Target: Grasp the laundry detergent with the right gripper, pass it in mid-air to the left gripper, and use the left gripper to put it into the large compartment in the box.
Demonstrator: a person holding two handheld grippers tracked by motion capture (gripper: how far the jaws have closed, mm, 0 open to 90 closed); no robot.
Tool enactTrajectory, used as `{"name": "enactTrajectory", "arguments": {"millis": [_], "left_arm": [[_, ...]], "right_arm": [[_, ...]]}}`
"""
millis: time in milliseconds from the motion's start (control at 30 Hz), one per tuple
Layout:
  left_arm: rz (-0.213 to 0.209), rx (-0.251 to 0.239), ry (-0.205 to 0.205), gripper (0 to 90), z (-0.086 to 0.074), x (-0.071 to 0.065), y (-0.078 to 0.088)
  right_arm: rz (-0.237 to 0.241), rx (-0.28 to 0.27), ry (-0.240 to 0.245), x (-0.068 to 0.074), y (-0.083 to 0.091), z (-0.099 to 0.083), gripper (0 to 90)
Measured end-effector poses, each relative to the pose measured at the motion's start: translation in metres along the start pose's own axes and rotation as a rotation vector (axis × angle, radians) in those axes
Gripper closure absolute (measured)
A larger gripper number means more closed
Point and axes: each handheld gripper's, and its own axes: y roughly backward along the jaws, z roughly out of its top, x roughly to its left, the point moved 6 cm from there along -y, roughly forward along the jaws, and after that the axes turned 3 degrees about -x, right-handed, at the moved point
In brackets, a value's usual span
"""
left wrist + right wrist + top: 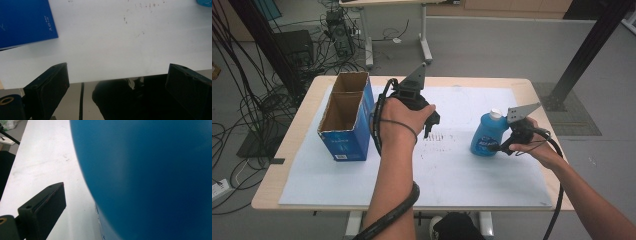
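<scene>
A blue bottle with a white cap stands on the white sheet at the right. My right gripper is low beside the bottle's right side. In the right gripper view the bottle is very close, and the left finger stands apart from it with a gap; the other finger is hidden behind the bottle. My left gripper hangs over the middle of the sheet, open, with nothing between its fingers. An open-topped blue cardboard box stands at the left.
The blue box's side is up and to the left of my left gripper. The wooden table edge runs round the sheet. Cables and a table leg stand on the floor behind. A dark shoe is below the table's front edge.
</scene>
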Motion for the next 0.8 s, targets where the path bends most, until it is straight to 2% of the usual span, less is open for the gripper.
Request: {"name": "enactTrajectory", "arguments": {"millis": [333, 433, 700, 733, 800], "left_arm": [[0.000, 0.001, 0.000, 5.5, -0.0004, 0.0013, 0.0000], [0.001, 0.003, 0.001, 5.5, -0.0001, 0.0013, -0.0009], [0.003, 0.004, 0.003, 5.4, 0.0003, 0.0023, -0.0021], [0.003, 0.004, 0.003, 5.5, 0.0003, 0.0023, -0.0021], [0.004, 0.004, 0.003, 5.4, 0.0002, 0.0038, -0.0019]], "right_arm": [[-0.007, 0.002, 0.004, -0.0006, -0.0014, 0.0001, 4.1], [-0.018, 0.001, 0.003, -0.0017, -0.0020, -0.0002, 9.3], [-0.006, -0.005, 0.038, -0.0022, -0.0038, 0.0011, 26.2], [-0.006, -0.005, 0.038, -0.0022, -0.0038, 0.0011, 26.2], [-0.005, -0.005, 0.048, -0.0037, -0.0035, 0.0013, 33.8]]}}
